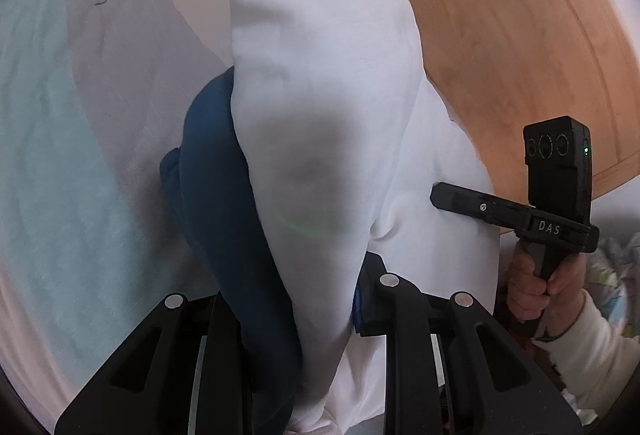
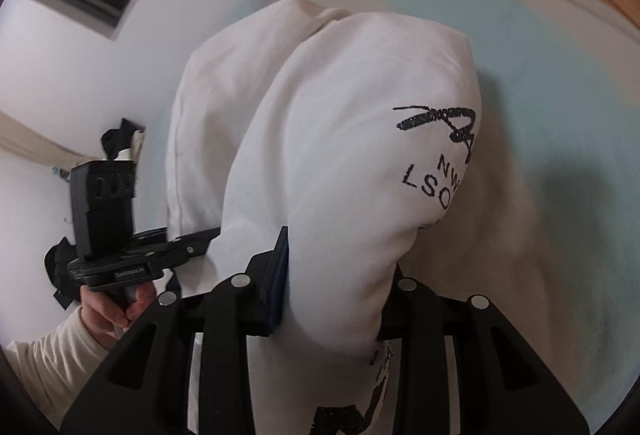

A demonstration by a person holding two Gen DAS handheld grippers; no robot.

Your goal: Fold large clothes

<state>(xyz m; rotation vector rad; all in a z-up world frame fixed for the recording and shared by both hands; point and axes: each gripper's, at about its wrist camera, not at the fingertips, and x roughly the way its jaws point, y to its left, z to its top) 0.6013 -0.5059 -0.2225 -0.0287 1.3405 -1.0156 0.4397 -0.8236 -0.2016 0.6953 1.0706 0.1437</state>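
1. Your left gripper (image 1: 320, 319) is pinching a bunch of the white garment (image 1: 320, 75) w/ dark blue fabric (image 1: 208, 171) in the same bite; fabric fills the gap btwn the jaws.
2. The garment hangs in the air off both grippers, above the bed sheet (image 1: 80, 155), which has pale blue, grey & beige bands. Can't tell if its lowest part touches the sheet.
3. Wooden headboard (image 1: 500, 35) curves across the upper right of the left wrist view.
4. Your right gripper (image 2: 332, 299) is clamped on another bunch of the same white garment, black lettering (image 2: 436, 179) facing the cam; dark blue strip sits against its left jaw.
5. Left wrist view shows your right hand (image 1: 540, 287) on the handle, gripper tip against the white cloth. Right wrist view shows your left hand (image 2: 116, 303) likewise.
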